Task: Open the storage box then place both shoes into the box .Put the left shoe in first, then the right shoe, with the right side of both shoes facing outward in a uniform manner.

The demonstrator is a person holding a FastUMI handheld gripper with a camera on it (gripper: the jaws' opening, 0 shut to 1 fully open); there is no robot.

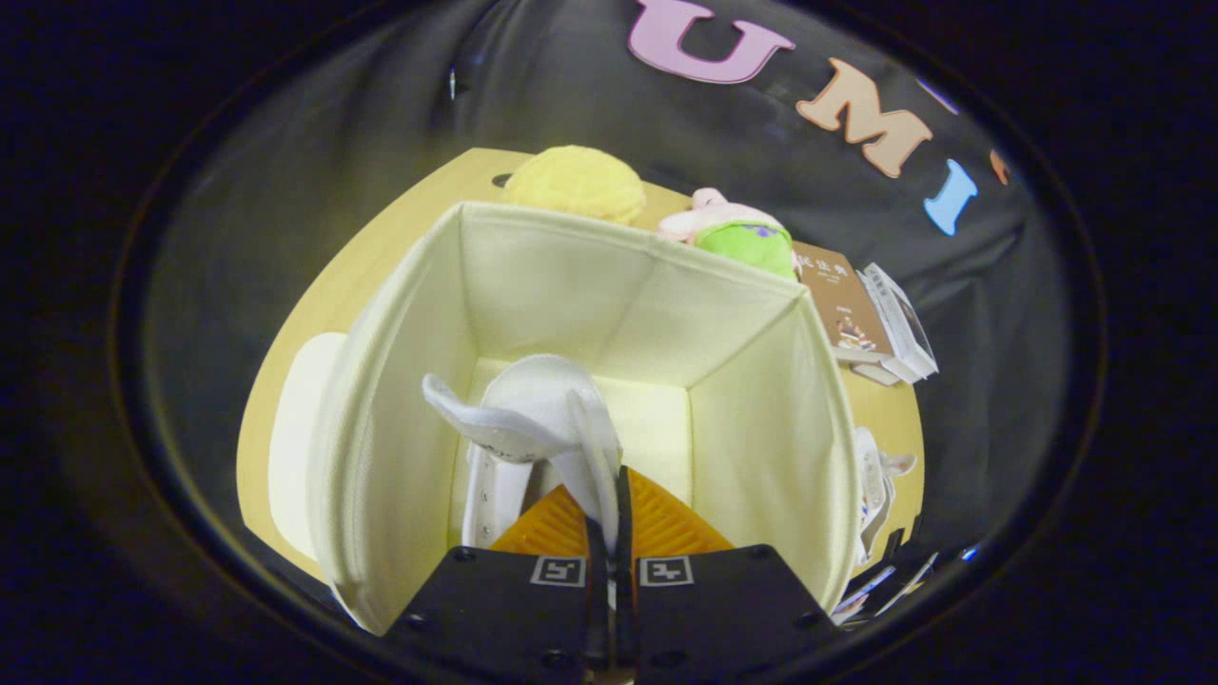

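The gripper (609, 495) is seen pinched tight on the rim of a white shoe (533, 419), both fingers pressed against the thin fabric edge with almost no gap between them. The shoe is held inside the open cream fabric storage box (400, 381), toe down towards the box floor, nearer the left wall. The box sits on a light wooden table (314, 295). A second white shoe (875, 485) lies just outside the box's right wall. Beyond the box, a yellow fluffy ball (576, 181), a pink-and-green plush toy (733, 233) and a brown book (842, 304) are seen on the table.
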